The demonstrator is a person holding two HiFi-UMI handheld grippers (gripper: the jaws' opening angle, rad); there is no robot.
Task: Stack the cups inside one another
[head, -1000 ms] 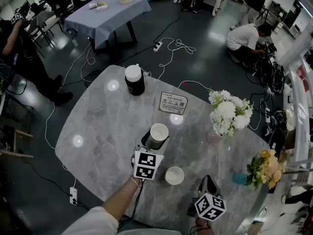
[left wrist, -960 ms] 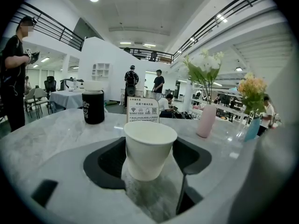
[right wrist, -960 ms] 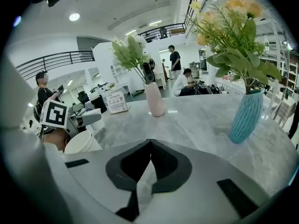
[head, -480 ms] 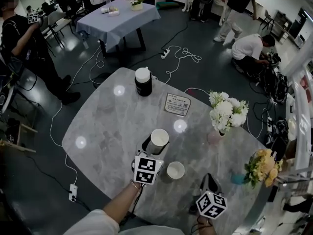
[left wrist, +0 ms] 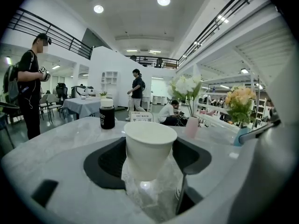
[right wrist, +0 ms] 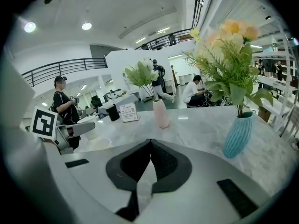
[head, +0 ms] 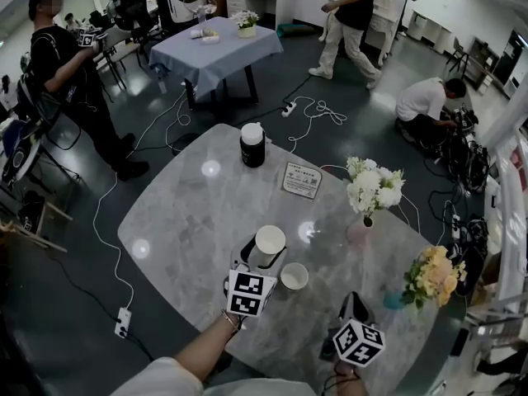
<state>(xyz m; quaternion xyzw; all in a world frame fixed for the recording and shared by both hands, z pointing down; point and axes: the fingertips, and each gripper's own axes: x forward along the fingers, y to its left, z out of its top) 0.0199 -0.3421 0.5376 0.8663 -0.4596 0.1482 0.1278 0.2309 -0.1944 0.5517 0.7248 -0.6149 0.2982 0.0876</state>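
- The left tongs (head: 265,252) grip a white cup (left wrist: 150,147) by its sides, one jaw pressed on each; the cup is upright, mouth up.
- A second cup (head: 294,276) stands open on the marble counter (head: 181,221), close by at about 4 o'clock from the held one, not touching it.
- The right tongs (right wrist: 149,146) sit at 5 o'clock from that second cup, jaws tip to tip with nothing between.
- A black jar (head: 252,145) stands well apart at 12 o'clock.
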